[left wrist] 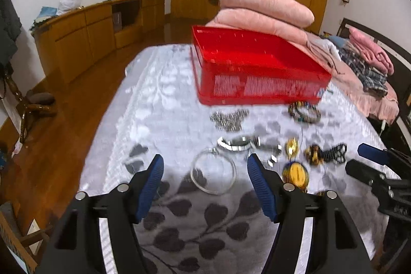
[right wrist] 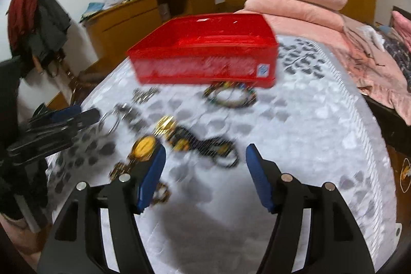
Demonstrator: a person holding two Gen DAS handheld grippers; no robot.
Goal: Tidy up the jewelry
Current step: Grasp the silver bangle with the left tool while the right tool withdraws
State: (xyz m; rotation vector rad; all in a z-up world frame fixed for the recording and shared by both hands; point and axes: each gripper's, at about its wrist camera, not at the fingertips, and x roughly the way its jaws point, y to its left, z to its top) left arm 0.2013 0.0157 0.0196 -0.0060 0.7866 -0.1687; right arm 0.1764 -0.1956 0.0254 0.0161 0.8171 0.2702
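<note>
With both hand-held grippers, left (left wrist: 205, 166) and right (right wrist: 205, 161), spread empty, we judge the clear rigid glass bangle (left wrist: 213, 171) on the bed's grey leaf-patterned cover (left wrist: 164, 99) light, slippery, best pinched across its rim.

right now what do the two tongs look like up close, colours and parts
Both match. The left tongs have matte black angular plastic arms ending in two blue ribbed pads, with round silver bolt heads at the pivots. The right tongs are built the same: black frame, blue fingers, silver bolts. No cables or markings show, and no sleeve can be made out.
</note>
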